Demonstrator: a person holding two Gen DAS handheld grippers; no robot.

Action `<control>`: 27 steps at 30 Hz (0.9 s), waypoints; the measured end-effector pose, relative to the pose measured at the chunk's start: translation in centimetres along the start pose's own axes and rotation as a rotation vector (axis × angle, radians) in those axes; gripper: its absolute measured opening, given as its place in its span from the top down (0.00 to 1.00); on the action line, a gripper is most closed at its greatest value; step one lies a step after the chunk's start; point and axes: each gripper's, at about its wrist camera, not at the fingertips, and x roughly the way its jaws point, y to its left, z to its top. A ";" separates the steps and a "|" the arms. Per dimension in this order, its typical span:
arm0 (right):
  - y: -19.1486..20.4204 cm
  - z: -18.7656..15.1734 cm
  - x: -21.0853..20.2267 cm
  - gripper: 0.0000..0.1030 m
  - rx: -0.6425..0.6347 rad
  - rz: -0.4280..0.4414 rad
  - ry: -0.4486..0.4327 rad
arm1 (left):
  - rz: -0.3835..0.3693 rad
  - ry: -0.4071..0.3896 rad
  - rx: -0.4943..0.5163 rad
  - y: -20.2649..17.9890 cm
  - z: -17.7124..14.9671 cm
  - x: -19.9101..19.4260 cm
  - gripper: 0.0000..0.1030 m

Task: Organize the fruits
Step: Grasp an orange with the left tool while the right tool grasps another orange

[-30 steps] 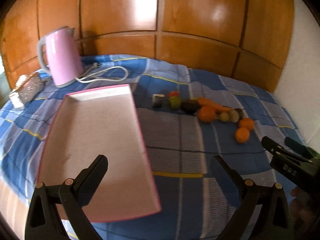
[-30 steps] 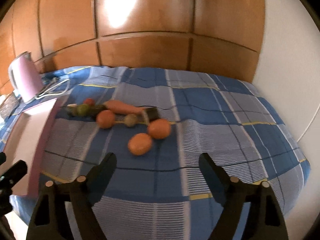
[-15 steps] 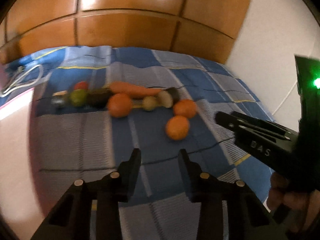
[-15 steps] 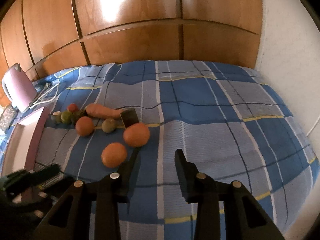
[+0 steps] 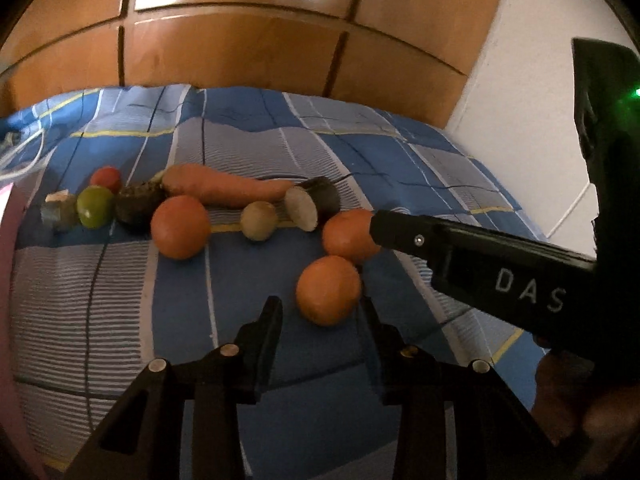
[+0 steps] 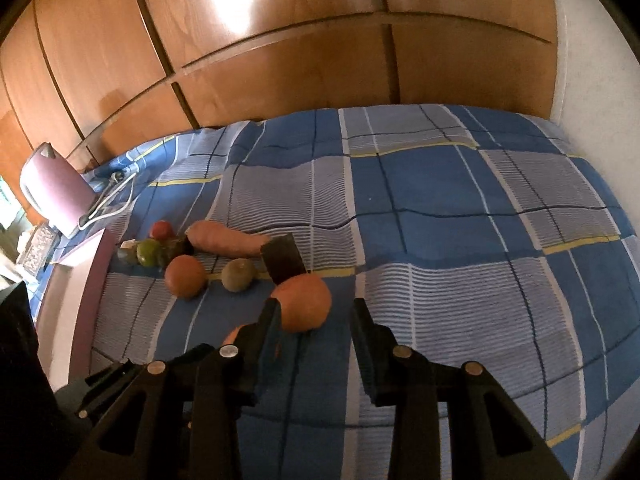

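Note:
Three oranges lie on the blue checked bedspread beside a carrot (image 5: 224, 190), a small brownish-green fruit (image 5: 259, 220), a green fruit (image 5: 95, 206) and a red one (image 5: 105, 178). My left gripper (image 5: 320, 306) hovers with its narrowed jaws on either side of the nearest orange (image 5: 328, 290), and the pads do not press it. My right gripper (image 6: 315, 306) straddles the far-right orange (image 6: 304, 302) the same way, with a gap on its right side. In the left wrist view the right gripper's finger (image 5: 460, 248) reaches that orange (image 5: 348, 236). The third orange (image 5: 180, 226) lies apart to the left.
A cut dark vegetable (image 5: 308, 206) and a dark lump (image 5: 136, 206) lie among the fruit. The pink tray (image 6: 86, 292) sits to the left, with a pink kettle (image 6: 52, 196) and its cord behind it. A wooden headboard and a white wall bound the bed.
Both grippers narrowed from wide open to a small gap. The left one swung right, away from the tray, and both closed in on the two right-hand oranges.

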 end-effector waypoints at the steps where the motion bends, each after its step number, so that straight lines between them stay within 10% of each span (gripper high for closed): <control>1: 0.0 0.1 0.3 0.65 0.000 0.002 0.005 | 0.013 -0.009 -0.005 0.0 0.1 0.1 0.62; 27: 0.0 0.1 2.2 0.66 0.014 0.077 0.049 | -0.006 -0.007 -0.079 2.1 0.0 -0.2 0.70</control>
